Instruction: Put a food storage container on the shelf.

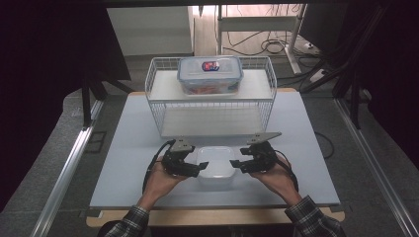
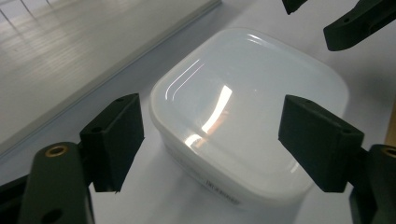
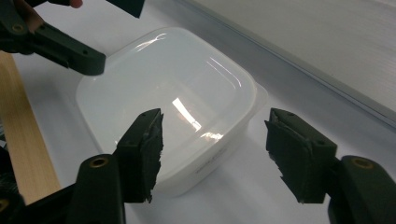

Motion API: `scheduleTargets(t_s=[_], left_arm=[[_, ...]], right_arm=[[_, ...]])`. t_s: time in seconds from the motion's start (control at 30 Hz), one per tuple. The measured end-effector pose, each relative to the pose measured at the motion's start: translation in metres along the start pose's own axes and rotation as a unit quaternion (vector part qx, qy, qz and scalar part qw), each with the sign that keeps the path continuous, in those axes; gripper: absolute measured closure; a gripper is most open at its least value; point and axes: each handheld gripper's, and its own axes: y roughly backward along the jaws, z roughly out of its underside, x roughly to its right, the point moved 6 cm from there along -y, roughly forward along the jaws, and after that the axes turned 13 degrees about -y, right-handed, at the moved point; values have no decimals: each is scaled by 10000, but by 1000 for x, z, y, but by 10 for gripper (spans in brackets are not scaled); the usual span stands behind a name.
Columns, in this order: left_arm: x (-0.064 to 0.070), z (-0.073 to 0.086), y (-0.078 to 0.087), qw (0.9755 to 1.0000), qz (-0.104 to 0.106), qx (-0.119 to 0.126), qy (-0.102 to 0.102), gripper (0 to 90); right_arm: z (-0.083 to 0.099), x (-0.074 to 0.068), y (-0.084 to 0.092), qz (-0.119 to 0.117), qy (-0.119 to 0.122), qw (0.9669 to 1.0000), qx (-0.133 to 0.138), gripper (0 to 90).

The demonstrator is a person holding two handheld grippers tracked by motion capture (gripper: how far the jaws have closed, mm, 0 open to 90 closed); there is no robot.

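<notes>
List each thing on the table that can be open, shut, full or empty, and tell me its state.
White container: lid on, standing on the table between both tools, untouched.
Clear lidded box: lid shut, contents inside, on the wire rack's top shelf.
Left hand-held gripper: jaws open, nothing gripped.
Right hand-held gripper: jaws open, nothing gripped.

tub [image 1: 216, 168]: the one between your grippers is milky white, see-through
left gripper [image 1: 193, 169]: black, grey top plate
right gripper [image 1: 238, 164]: black, grey top plate
your sleeves [image 1: 312, 221]: dark checked pattern
table [image 1: 128, 148]: pale blue-grey, wooden front edge
wire rack [image 1: 212, 106]: white
lidded box [image 1: 210, 74]: clear, blue rim, red-and-blue label on top
</notes>
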Motion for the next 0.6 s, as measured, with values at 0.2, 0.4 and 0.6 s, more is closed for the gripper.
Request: scheduleTargets(t_s=[0.2, 0.4, 0.6], left_arm=[[-3, 12, -6, 9994, 170, 74, 279, 179], [-6, 18, -11, 9938, 671, 227, 853, 175], [2, 21, -7, 9881, 1074, 197, 1080, 227]], right_arm=[[3, 4, -13, -164, -156, 9996, -182, 378], [8, 5, -20, -419, -473, 9975, -313, 331], [12, 3, -17, -567, -771, 9945, -429, 420]])
